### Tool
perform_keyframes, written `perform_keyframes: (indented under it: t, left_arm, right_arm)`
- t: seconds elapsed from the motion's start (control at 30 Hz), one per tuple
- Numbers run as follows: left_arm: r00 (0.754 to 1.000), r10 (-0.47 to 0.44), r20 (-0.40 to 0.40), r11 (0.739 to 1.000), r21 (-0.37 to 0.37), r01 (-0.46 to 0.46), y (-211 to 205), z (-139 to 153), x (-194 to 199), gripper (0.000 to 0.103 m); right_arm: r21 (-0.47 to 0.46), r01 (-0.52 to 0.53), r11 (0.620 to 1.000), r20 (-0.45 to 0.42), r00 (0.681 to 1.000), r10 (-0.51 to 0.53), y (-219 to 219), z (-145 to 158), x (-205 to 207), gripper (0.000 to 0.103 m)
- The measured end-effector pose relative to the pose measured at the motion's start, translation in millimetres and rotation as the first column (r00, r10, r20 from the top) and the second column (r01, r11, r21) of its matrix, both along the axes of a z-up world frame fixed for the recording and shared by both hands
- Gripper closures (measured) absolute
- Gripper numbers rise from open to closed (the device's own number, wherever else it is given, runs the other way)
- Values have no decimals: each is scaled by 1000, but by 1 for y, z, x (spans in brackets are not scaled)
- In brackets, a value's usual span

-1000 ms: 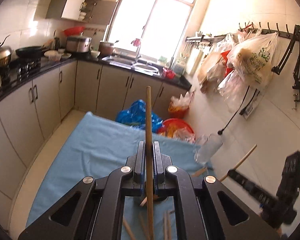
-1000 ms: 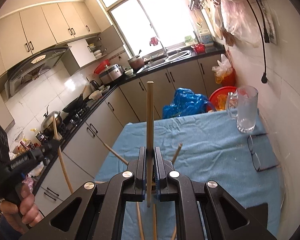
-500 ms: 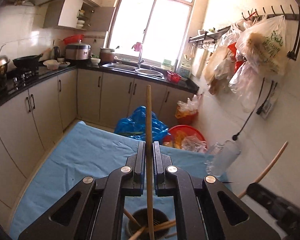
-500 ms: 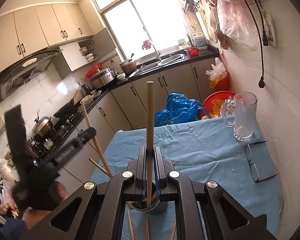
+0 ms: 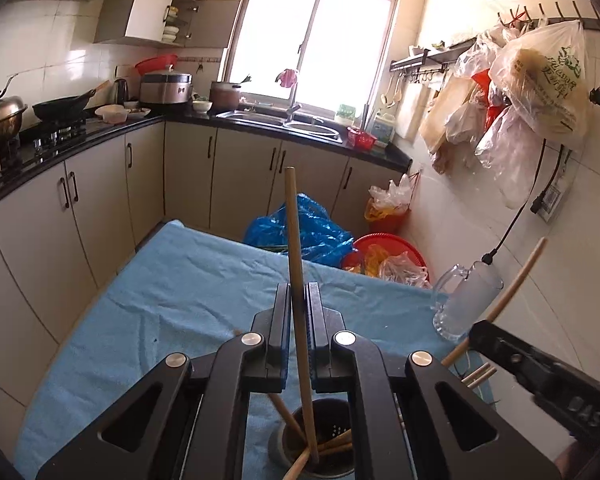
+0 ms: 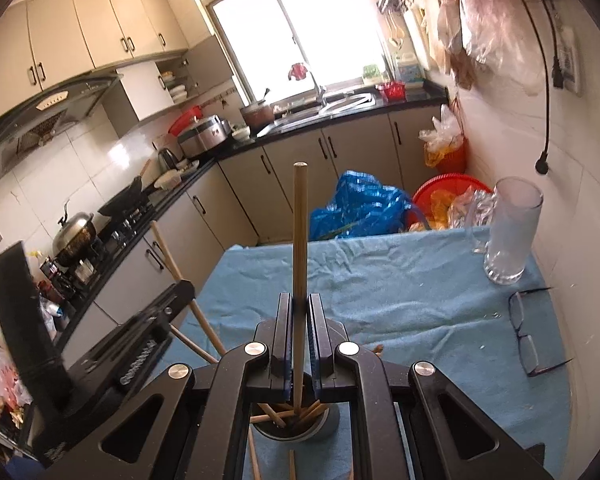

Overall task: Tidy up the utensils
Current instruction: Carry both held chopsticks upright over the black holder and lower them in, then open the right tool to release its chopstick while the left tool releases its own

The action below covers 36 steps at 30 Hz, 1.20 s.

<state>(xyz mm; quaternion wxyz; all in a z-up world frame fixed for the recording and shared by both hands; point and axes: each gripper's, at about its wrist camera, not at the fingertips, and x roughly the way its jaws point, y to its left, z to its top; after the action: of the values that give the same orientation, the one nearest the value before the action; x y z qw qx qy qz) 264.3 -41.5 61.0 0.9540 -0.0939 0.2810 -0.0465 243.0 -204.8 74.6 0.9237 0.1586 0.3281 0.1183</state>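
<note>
Chopsticks were the thing to sort, and they were on a table with a blue cloth [image 6: 420,292] in a kitchen. On that cloth, near the wall, stood a big glass mug [image 6: 510,232], and a pair of glasses [image 6: 528,336] lay just in front of it. At the near side of the cloth stood a dark round holder [image 5: 320,444] with holes in it. Some chopsticks leaned inside it, and a few more lay on the cloth beside it.

The left gripper [image 5: 299,312] had its jaws pressed tight on one long wooden chopstick [image 5: 294,248]. The stick stood nearly straight up, and its low end reached down into the holder. The right gripper [image 6: 299,320] had its jaws pressed tight on another chopstick [image 6: 300,224]. That one stood upright too, with its low end down among the sticks in the holder.
</note>
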Motion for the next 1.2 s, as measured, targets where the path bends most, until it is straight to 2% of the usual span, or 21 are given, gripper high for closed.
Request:
perform_keyframes:
  t: [0.23,0.3,0.37,0.6,0.73,0.8,0.87,0.97,1.03,1.13,1.2]
  left_arm:
    - [999,-7,-42,1000,-23,6,8,1,-2,96]
    - [999,-12,-48,999,-38,10,9,4,-3,93]
    - [999,-7,-46,999,-47,5,11,8,-6,77]
    - [999,-11,-32,995,-96,7,22,30,-24,75]
    - [1000,-12,-17,992,-122,10,32,47,-43,68]
    - [1000,-13,-8,993,-122,12,39,54,-55,65]
    - [1000,-16,-10,992,-121,15,47,56,-67,59]
    - [999,-5,-44,992,-128,-1,65,47,-87,58]
    - [996,7,-87,991,-132,-18,76,32,-100,58]
    - [983,25,-181,987,-152,-53,94,-3,-117,58]
    - [959,22,-281,983,-169,-72,101,-37,-124,58]
  right_arm:
    - [43,-9,999,-81,997,13,-3,-15,16,94]
    - [46,-4,999,-66,998,7,-7,-7,15,91]
    - [56,0,998,-49,999,2,-10,1,11,86]
    - [93,40,995,15,999,-42,-34,36,-18,78]
    - [113,69,991,36,997,-74,-54,47,-47,68]
    - [113,77,991,29,996,-81,-60,45,-59,66]
    - [106,88,990,-2,996,-89,-69,36,-74,63]
    - [100,99,990,-71,993,-92,-79,12,-91,61]
    - [100,111,989,-151,984,-95,-87,-15,-99,61]
    - [110,145,983,-254,961,-113,-95,-50,-113,61]
    - [114,153,982,-300,947,-113,-98,-69,-120,61]
